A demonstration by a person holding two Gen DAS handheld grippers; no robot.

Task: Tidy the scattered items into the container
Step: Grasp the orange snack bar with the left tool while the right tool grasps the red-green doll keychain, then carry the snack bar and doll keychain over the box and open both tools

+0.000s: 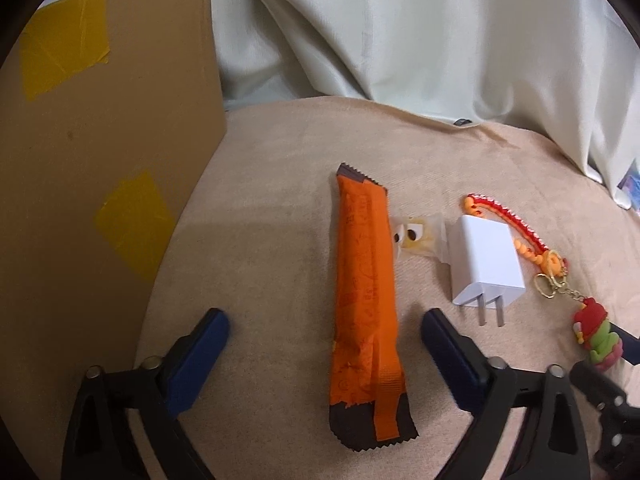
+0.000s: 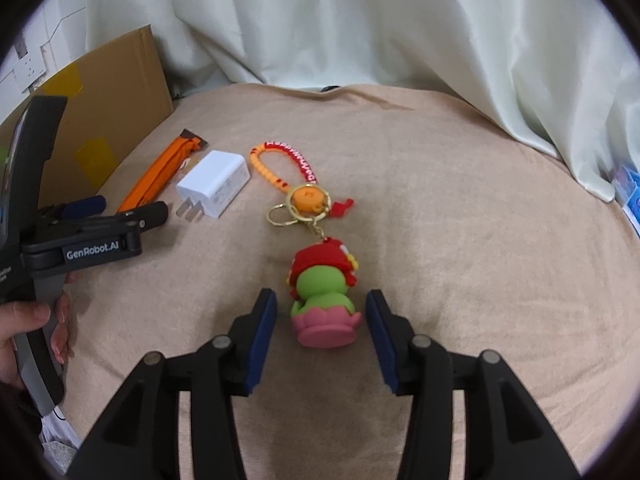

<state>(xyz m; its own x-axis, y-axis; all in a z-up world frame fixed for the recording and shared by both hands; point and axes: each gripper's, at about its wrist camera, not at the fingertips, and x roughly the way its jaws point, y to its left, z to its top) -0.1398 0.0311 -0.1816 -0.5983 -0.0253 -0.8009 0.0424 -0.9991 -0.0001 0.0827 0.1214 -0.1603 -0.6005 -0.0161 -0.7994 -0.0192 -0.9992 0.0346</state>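
A long orange snack bar [image 1: 366, 300] lies on the beige cloth between the fingers of my left gripper [image 1: 324, 316], which is open and touches nothing. To its right lie a small clear candy packet with cartoon eyes [image 1: 416, 236] and a white plug charger [image 1: 484, 264]. In the right wrist view, a keychain with a green, red and pink figure [image 2: 324, 300] and an orange-red strap [image 2: 288, 160] lies flat. My right gripper [image 2: 322, 296] is open, and its blue pads flank the figure with small gaps on both sides. A cardboard box [image 1: 100, 160] stands at the left.
A pale curtain [image 2: 360, 32] hangs behind the cloth-covered surface [image 2: 460, 240]. A blue and white packet [image 2: 630, 196] sits at the far right edge. A person's hand [image 2: 24, 328] holds the left gripper's handle at the left of the right wrist view.
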